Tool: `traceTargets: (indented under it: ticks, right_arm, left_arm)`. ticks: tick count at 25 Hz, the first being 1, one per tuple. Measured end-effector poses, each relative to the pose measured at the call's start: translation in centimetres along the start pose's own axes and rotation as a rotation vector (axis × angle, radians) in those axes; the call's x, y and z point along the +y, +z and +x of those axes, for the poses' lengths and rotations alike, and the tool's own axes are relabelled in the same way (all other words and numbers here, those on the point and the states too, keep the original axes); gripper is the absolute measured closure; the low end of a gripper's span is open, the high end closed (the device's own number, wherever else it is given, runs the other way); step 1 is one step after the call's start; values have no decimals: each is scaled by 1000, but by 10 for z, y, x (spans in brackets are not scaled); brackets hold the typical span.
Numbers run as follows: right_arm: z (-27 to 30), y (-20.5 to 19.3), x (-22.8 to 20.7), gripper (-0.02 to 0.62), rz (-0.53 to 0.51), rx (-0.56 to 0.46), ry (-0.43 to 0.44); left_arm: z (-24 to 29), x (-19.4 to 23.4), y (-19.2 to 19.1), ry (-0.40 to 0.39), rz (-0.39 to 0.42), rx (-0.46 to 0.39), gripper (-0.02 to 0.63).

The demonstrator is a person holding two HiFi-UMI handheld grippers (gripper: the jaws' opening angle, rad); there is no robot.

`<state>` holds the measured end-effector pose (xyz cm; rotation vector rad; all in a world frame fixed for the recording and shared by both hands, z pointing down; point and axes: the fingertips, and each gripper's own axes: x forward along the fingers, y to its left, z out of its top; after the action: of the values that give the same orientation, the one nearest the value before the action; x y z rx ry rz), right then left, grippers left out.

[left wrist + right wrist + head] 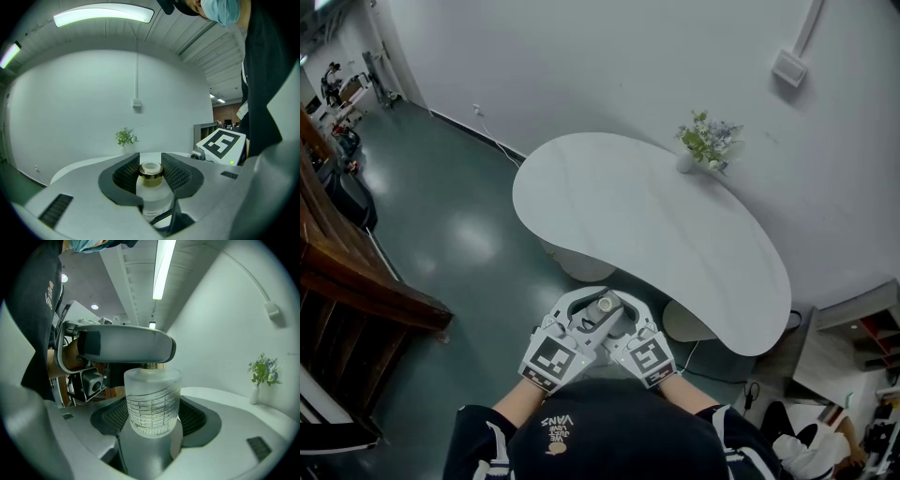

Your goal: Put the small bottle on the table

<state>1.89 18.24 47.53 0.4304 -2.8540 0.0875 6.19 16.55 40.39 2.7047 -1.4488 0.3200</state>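
Your left gripper (151, 161) is clamped on the small bottle (153, 401) up at its top. In the left gripper view the two dark ribbed pads (127, 172) sit hard against either side of the gold cap (151, 169), with the frosted body hanging below them towards the camera. Your right gripper (153, 411) has the same bottle lower down. In the right gripper view the clear, line-printed body fills the gap between its pads and stands upright, and one jaw of the left gripper crosses level over the cap. So both grippers are closed on the bottle at once, one on the cap and one on the body, and the bottle is in the air, not resting on anything. From the head view you are holding the two grippers tight together in front of your chest, marker cubes (553, 358) side by side, with the cap showing as a small pale disc between the curved jaws. The white kidney-shaped table (628, 206) lies ahead of you. The bottle looks to be just short of its near edge, above the dark green floor (459, 216), though the steep downward angle makes that hard to judge. A small vase of green and pale flowers (708, 142) stands at the table's far side against the white wall, well apart from the bottle. Dark wooden furniture (356, 272) runs along the left edge of the head view.
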Motion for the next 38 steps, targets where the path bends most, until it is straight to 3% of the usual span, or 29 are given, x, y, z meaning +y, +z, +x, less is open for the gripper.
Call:
traceTargets:
  ticks: [8,18,24,38]
  right_arm:
    - [12,3,-75,310,-41,2,83]
    - [51,7,-116,310,-53,-10,150]
    - [92,8,-141,310,-54,5,133]
    - [199,20,-215,310,-6,-21,0]
  left_arm:
    - [68,37,11,82,-18,-7,449]
    - [100,89,7,155,-36,0,449]
    - [113,135,-1,131,-57,-4,449]
    - [155,253,-18,-7,-52,16,449]
